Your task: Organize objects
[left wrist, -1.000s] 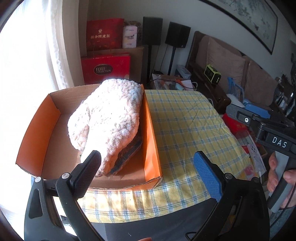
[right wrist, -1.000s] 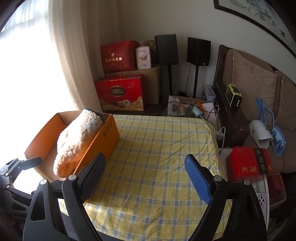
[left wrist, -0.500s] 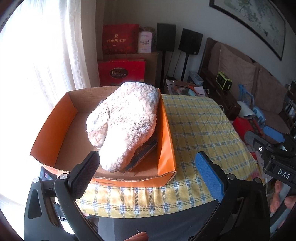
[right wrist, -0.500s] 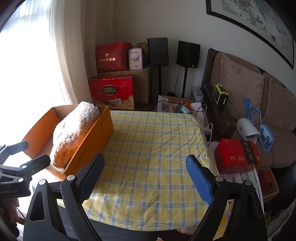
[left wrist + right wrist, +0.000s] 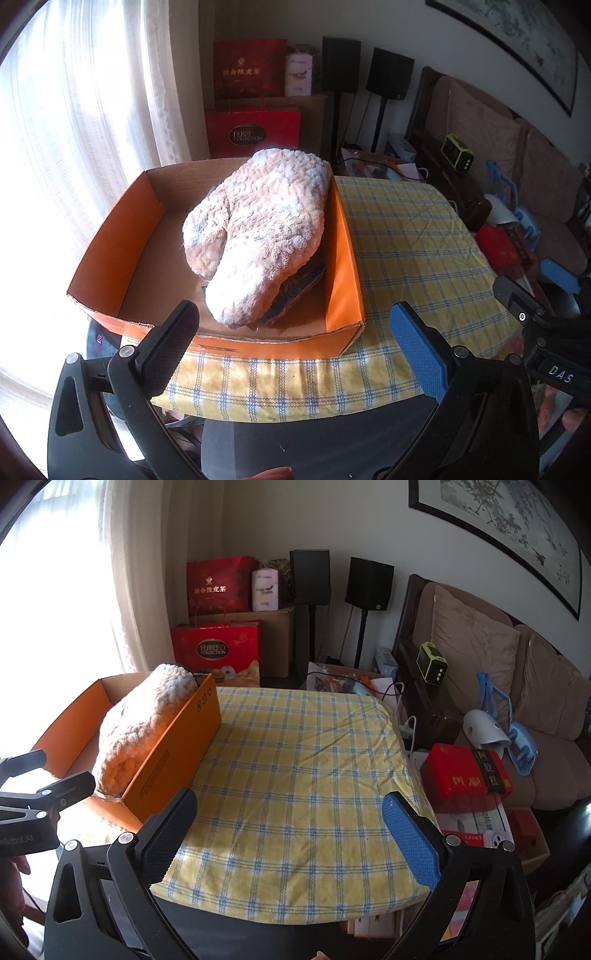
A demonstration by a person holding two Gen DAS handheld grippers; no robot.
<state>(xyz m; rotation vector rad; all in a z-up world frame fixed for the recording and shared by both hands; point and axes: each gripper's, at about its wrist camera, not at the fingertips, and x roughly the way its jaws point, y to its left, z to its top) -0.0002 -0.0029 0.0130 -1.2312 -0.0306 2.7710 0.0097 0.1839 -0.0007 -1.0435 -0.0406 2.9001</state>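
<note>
An orange cardboard box (image 5: 343,258) stands on the left part of a table with a yellow checked cloth (image 5: 406,236). A fluffy pink-white mitten-shaped thing (image 5: 258,229) lies in the box on top of a dark flat item (image 5: 295,291). My left gripper (image 5: 295,350) is open and empty, held back from the box's near edge. My right gripper (image 5: 291,834) is open and empty over the table's near edge. The box (image 5: 173,753) and the fluffy thing (image 5: 140,723) show at left in the right wrist view.
Red gift boxes (image 5: 218,646) and two black speakers (image 5: 369,583) stand behind the table. A sofa (image 5: 498,672) with a green clock (image 5: 432,664), a red box (image 5: 465,775) and other clutter lies to the right. A curtain (image 5: 92,110) hangs at left.
Both grippers have pulled back and up from the table, so the box and cloth look farther away. Both stay open and empty. The box and its contents have not moved.
</note>
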